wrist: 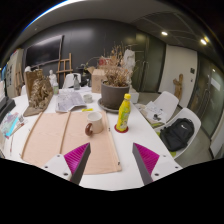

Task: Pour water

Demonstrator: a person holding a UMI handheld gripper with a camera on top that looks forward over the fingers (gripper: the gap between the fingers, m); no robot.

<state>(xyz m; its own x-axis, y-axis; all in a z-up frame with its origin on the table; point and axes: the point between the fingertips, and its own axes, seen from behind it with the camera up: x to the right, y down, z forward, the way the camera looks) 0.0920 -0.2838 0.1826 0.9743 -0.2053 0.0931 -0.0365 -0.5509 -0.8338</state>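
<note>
1. Nearest the lens, my gripper shows two dark fingers with magenta pads, one at each side; they stand apart with nothing held between them.
2. Between and just ahead of the fingers lies a light wooden board, flat on the white table, reaching away from me.
3. At the far end of that board sits a small reddish-brown cup, upright as far as I can judge; whether it holds anything I cannot tell.
4. Just to the right of the cup stands a tall yellow bottle with a red cap, upright on the table and beyond the fingers, untouched by them.
5. Behind the bottle stands a grey pot with dry brown stems rising from it.
6. Left of the pot, loose white papers lie on the table, and farther left a brown rocky ornament stands.
7. A pale blue item rests at the table's left edge; its kind I cannot make out.
8. At the right side, a white chair carries a black bag on its seat.
9. Dark walls and ceiling lights close off the room beyond.
</note>
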